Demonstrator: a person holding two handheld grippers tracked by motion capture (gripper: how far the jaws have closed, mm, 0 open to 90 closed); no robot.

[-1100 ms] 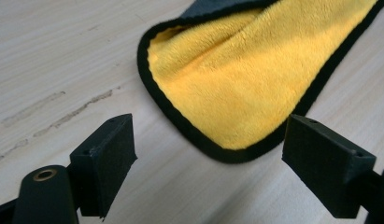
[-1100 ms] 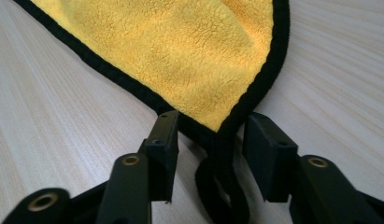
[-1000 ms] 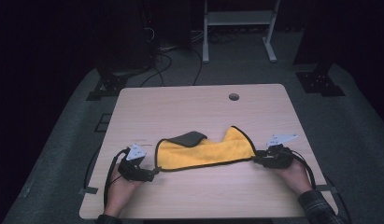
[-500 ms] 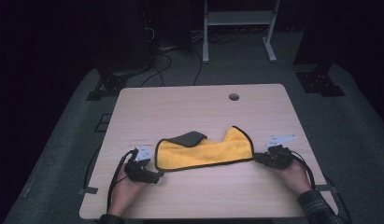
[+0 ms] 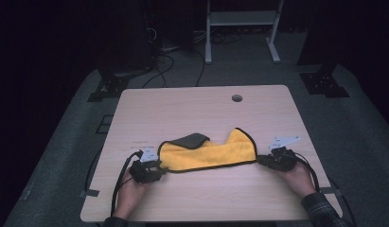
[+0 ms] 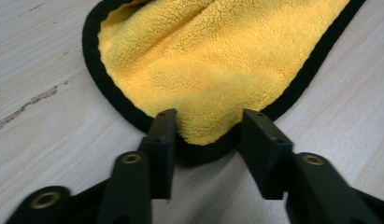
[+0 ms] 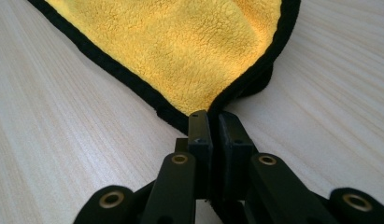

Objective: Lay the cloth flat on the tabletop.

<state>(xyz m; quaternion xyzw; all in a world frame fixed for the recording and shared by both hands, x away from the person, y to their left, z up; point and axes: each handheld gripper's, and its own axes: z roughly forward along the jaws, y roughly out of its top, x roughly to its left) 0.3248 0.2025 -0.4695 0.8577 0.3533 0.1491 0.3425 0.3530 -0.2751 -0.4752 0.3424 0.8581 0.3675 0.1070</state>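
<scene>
Yellow fleece with a black bound edge, our cloth [image 5: 208,153] lies across the near half of the pale wooden table [image 5: 201,104], stretched sideways between our two hands. One far corner is turned over, so a grey patch of its underside [image 5: 191,140] shows near the left end.

Our left gripper [image 5: 160,165] sits at the cloth's left corner. In the left gripper view its two black jaws stand on either side of that rounded corner [image 6: 206,135], which reaches in between them. The jaws have just been closing, yet a gap still shows on each side of the fleece, so we see no pinch here: the left gripper is not clamped on anything.

Our right gripper [image 5: 265,161] sits at the cloth's right corner. In the right gripper view its jaws [image 7: 210,122] are pressed together with the pointed black-edged corner [image 7: 203,105] caught between them, so we hold the cloth on this side. From there the fleece fans out away from the jaws, flat on the wood.
</scene>
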